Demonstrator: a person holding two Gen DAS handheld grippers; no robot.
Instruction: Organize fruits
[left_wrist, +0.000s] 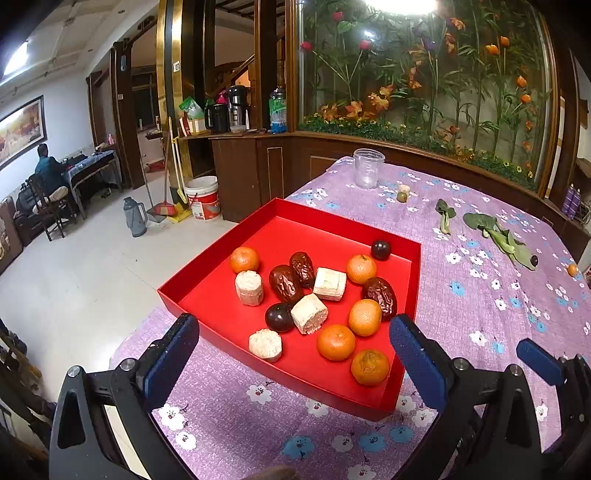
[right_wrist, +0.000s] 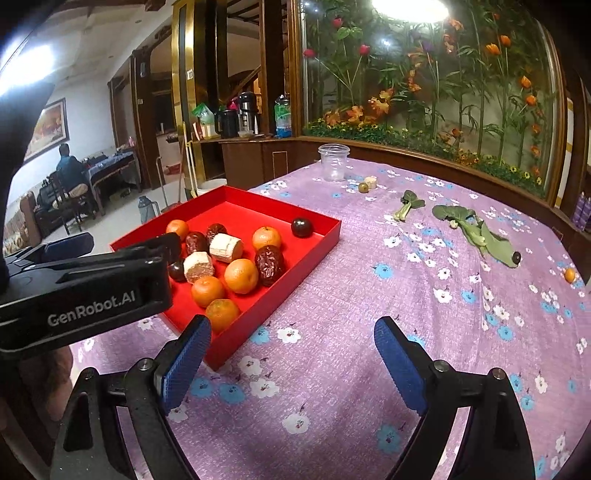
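A red tray (left_wrist: 207, 262) (right_wrist: 317, 240) sits on the table's left side. It holds several mandarins (left_wrist: 336, 341) (right_wrist: 241, 276), red dates (left_wrist: 285, 282), dark plums (left_wrist: 279, 316) and pale cake pieces (left_wrist: 309, 313). My left gripper (left_wrist: 293, 345) is open and empty, above the tray's near edge. My right gripper (right_wrist: 291, 354) is open and empty, over the cloth to the right of the tray. Out on the cloth lie a green fruit (right_wrist: 363, 187), a cake piece (right_wrist: 370, 181), a dark plum (right_wrist: 516, 257) and a mandarin (right_wrist: 570, 275).
The table has a purple flowered cloth (right_wrist: 332, 387). A clear plastic cup (right_wrist: 333, 161) stands at the far edge. Leafy greens (right_wrist: 474, 227) lie to the right. A glass flower display (left_wrist: 424, 74) backs the table. The floor drops off at the left.
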